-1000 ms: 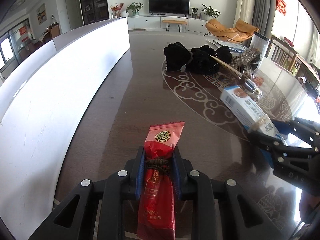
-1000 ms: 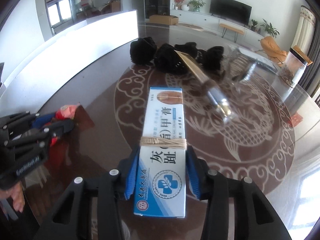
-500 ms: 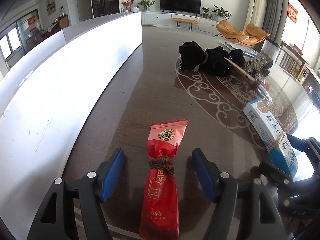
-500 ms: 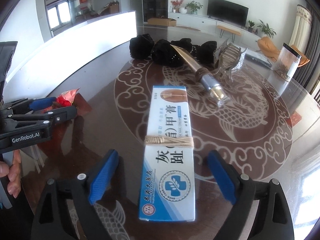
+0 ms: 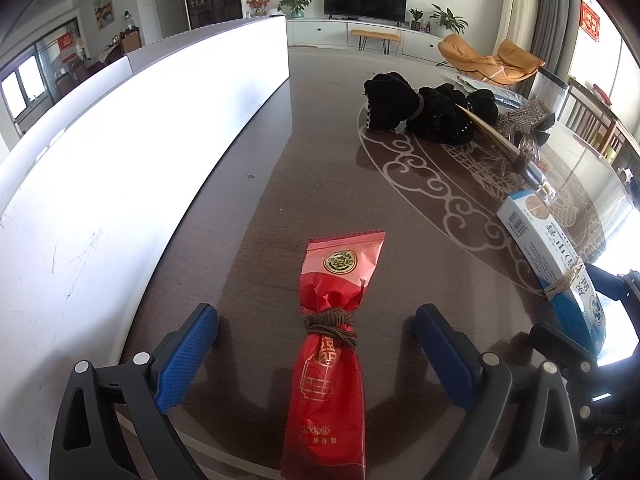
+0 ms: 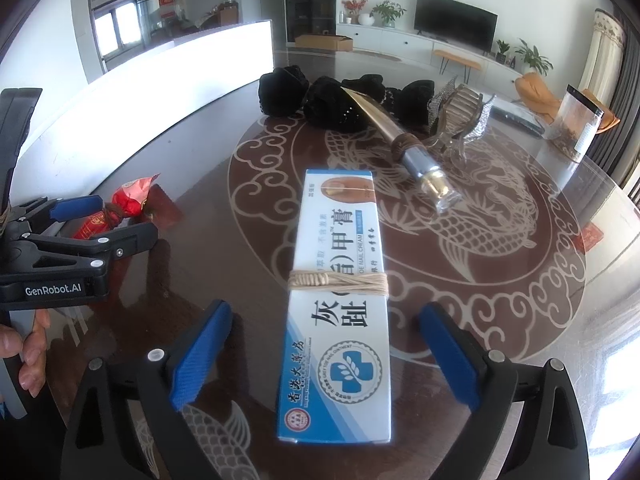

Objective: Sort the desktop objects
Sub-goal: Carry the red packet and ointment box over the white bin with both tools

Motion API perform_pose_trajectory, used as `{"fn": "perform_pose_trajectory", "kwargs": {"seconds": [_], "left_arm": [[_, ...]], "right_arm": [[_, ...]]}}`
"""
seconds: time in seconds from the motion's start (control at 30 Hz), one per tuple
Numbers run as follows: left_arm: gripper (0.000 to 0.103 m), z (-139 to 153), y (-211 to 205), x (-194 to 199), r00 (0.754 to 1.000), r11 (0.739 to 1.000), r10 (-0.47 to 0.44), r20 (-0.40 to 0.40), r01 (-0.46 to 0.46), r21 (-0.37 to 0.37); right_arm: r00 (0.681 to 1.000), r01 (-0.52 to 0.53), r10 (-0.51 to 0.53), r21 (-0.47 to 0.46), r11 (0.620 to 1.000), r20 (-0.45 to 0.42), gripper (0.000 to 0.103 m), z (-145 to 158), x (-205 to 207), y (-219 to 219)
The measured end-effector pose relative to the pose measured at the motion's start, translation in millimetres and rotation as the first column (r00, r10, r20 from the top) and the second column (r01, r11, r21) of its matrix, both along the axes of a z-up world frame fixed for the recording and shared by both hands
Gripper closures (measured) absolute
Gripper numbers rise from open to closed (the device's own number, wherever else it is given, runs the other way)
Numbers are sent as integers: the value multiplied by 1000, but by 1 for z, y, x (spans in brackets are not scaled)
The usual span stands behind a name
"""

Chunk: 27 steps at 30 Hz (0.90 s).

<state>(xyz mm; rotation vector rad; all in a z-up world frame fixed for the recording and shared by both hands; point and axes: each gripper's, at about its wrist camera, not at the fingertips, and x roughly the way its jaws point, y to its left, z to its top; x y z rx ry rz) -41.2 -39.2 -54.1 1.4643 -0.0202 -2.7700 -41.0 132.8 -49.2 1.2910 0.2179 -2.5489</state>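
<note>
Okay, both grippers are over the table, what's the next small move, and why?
Probably draw both grippers back and up. The left gripper is opening around the red packet, the right gripper around the box; both items lie flat on the table, no pad touching.

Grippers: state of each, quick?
Left gripper: opening, red foil packet lies loose between its jaws.
Right gripper: opening, blue-white cardboard box released.

Both wrist views: close, angled down toward twelve o'clock; shared, table (image 5: pixel 320 168), nail cream box (image 6: pixel 340 300), probably more.
</note>
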Motion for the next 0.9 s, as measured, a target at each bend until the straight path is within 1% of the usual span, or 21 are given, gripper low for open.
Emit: {"fn": "perform_pose_trajectory", "kwargs": {"seconds": [0.17, 0.53, 0.63, 0.73, 0.8, 0.83, 0.9], "left_arm": [[0, -2, -1, 0, 1000, 1000, 5, 1, -5, 0], [0, -4, -1, 0, 1000, 1000, 6, -5, -6, 2], [0, -4, 0, 2, 1000, 1000, -6, 2, 6, 1], [0, -3, -3, 7, 1000, 1000, -9, 27, 9, 1], [0, -2, -6, 9, 999, 1000, 0, 37, 0, 4], [0, -2, -7, 9, 999, 1000, 1, 36, -1, 4], [0, -2, -6, 9, 1000, 1000, 3, 30, -3, 3]], "right_arm": [[1000, 2, -2, 0, 1000, 0, 7, 0, 0, 0], [1000, 2, -2, 0, 1000, 1, 5, 0, 0, 0], [1000, 1, -1, 0, 1000, 7, 2, -2, -1, 0], [999, -21, 21, -1, 1000, 26, 0, -3, -3, 0], [997, -51, 50, 7, 999, 59, 0, -2, -5, 3], [996, -46, 45, 2, 999, 77, 0, -1, -7, 7], [993, -45, 49, -40, 998, 110, 0, 2, -12, 17]]}}
